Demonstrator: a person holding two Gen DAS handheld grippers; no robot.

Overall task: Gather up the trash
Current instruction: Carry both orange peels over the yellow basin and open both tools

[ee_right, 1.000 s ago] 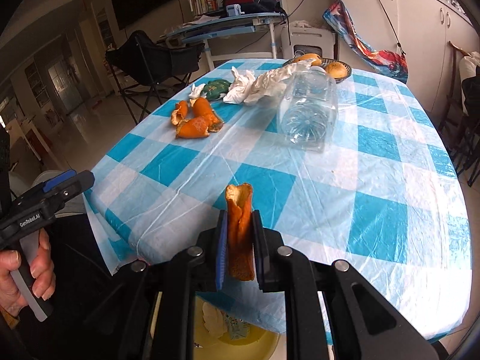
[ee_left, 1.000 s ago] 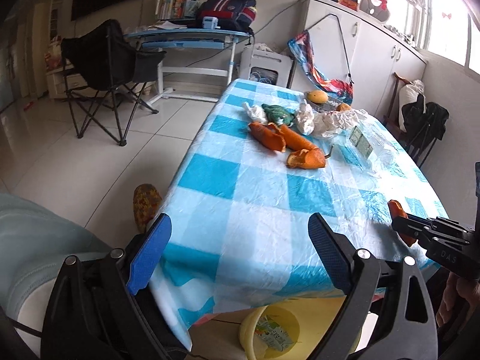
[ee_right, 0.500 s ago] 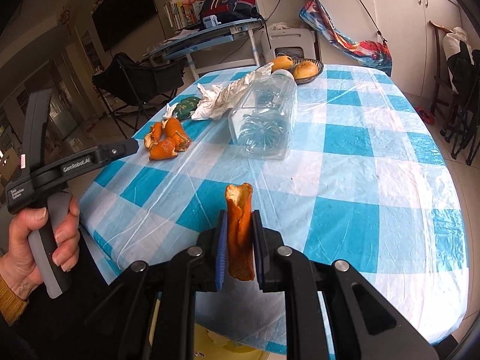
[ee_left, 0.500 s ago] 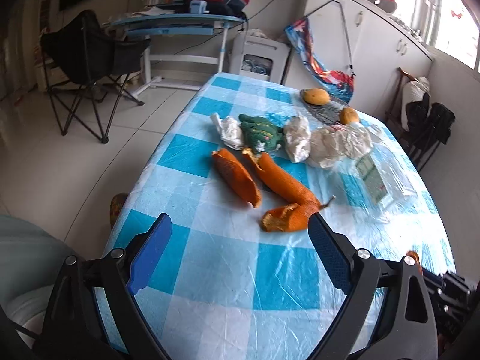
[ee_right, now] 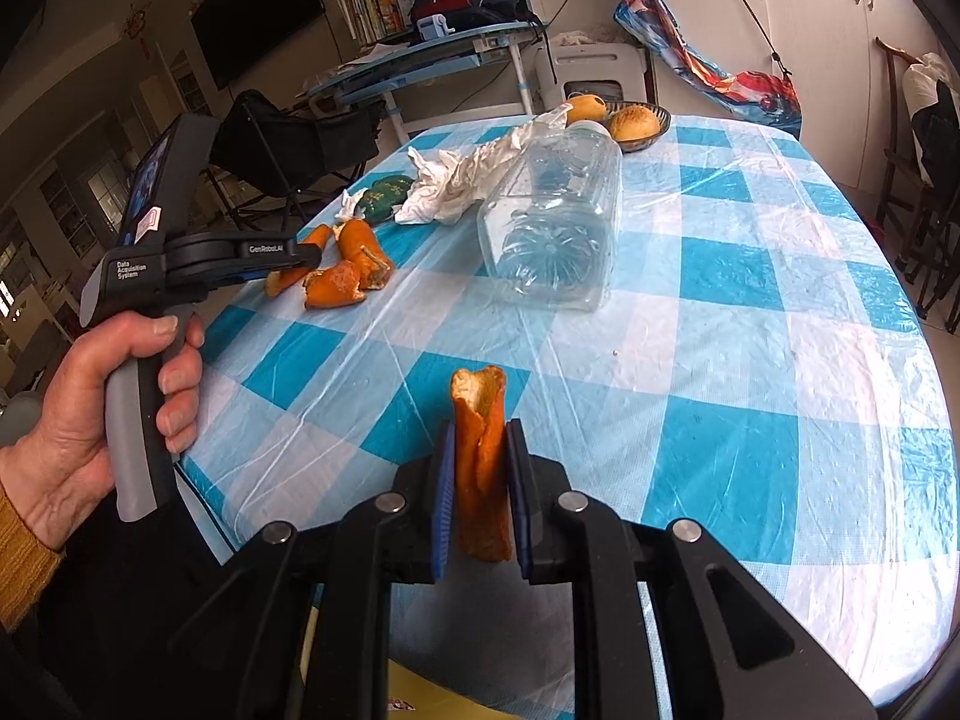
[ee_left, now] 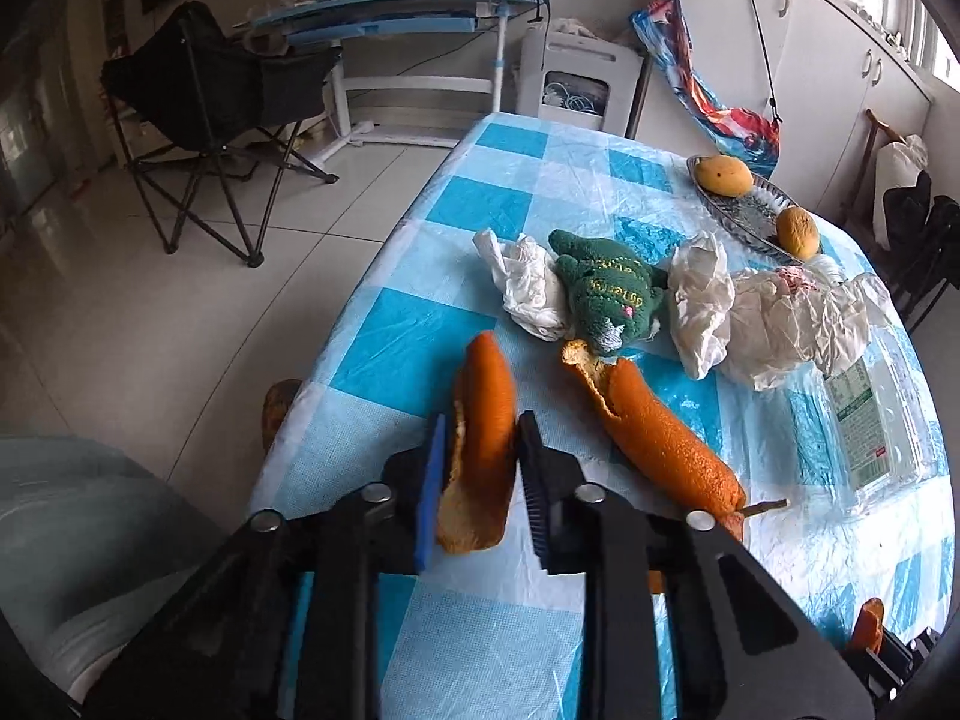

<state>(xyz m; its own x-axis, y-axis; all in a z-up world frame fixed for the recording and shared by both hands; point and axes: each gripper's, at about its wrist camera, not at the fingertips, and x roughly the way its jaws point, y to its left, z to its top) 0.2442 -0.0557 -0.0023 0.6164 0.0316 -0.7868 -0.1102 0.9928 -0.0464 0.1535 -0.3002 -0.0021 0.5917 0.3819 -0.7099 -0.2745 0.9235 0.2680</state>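
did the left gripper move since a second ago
Yes. The left gripper went forward along the table toward the green plush toy; its jaws are closing around an orange peel.

Toy (ee_left: 609,294) on table (ee_left: 480,204), tissue (ee_left: 522,285) left, bottle (ee_left: 870,414) far right.

Glossy clear plastic film wrinkles over the checked tablecloth (ee_right: 750,276); the orange peel (ee_left: 480,450) looks matt and pitted, the tissue (ee_left: 699,300) crumpled, the bottle (ee_right: 558,222) transparent plastic.
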